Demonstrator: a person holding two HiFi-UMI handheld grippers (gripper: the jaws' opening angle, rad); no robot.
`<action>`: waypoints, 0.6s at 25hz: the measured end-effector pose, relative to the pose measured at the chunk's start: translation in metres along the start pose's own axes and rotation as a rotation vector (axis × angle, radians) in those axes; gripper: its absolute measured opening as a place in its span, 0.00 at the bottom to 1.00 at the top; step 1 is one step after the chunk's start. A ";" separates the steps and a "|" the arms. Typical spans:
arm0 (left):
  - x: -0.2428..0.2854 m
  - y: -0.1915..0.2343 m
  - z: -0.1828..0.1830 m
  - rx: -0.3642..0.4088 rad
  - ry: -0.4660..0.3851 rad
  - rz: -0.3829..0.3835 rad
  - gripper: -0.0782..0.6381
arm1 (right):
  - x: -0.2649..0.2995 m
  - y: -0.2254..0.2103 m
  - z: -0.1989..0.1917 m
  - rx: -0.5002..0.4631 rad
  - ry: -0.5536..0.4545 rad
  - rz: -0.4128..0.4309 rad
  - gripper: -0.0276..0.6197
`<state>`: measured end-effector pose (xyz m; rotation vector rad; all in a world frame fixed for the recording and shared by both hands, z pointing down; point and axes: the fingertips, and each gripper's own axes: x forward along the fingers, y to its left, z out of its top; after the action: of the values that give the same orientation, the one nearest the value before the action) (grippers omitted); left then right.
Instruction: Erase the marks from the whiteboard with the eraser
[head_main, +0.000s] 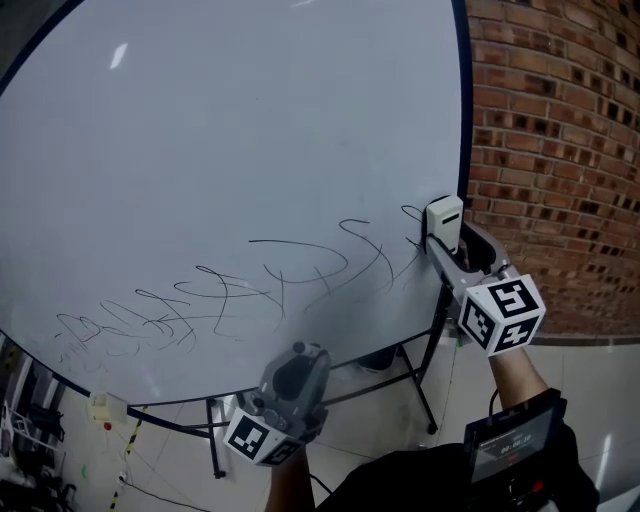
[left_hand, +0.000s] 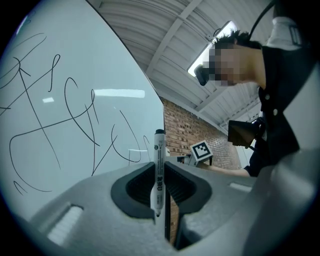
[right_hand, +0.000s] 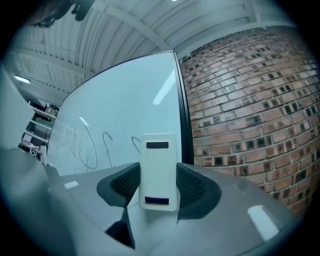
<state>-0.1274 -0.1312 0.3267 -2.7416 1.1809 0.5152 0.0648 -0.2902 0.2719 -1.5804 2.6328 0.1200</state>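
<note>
The whiteboard (head_main: 230, 130) stands upright with black scribbled marks (head_main: 250, 290) across its lower part. My right gripper (head_main: 445, 232) is shut on a white eraser (head_main: 444, 222), which touches the board near its right edge, at the right end of the marks. In the right gripper view the eraser (right_hand: 158, 171) sits upright between the jaws, with marks (right_hand: 95, 147) to its left. My left gripper (head_main: 292, 380) hangs below the board's bottom edge, shut on a white marker pen (left_hand: 158, 170) with a black cap. The marks (left_hand: 55, 110) fill the left of the left gripper view.
A red brick wall (head_main: 560, 140) rises right of the board. The board's black metal stand legs (head_main: 420, 385) reach a pale tiled floor (head_main: 390, 420). Shelving with clutter (head_main: 30, 440) sits at lower left. A device with a screen (head_main: 512, 440) is strapped on the right forearm.
</note>
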 end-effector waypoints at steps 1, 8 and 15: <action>0.000 0.000 0.002 -0.002 -0.005 0.001 0.19 | 0.001 -0.001 0.017 -0.002 -0.024 0.004 0.40; -0.003 -0.001 0.003 -0.009 -0.011 0.007 0.19 | 0.004 -0.002 0.078 -0.058 -0.123 -0.003 0.40; -0.005 0.001 -0.002 -0.005 0.006 0.009 0.19 | 0.000 0.003 0.003 -0.069 -0.010 -0.035 0.40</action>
<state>-0.1308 -0.1288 0.3302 -2.7451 1.1960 0.5126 0.0620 -0.2880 0.2689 -1.6416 2.6193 0.2181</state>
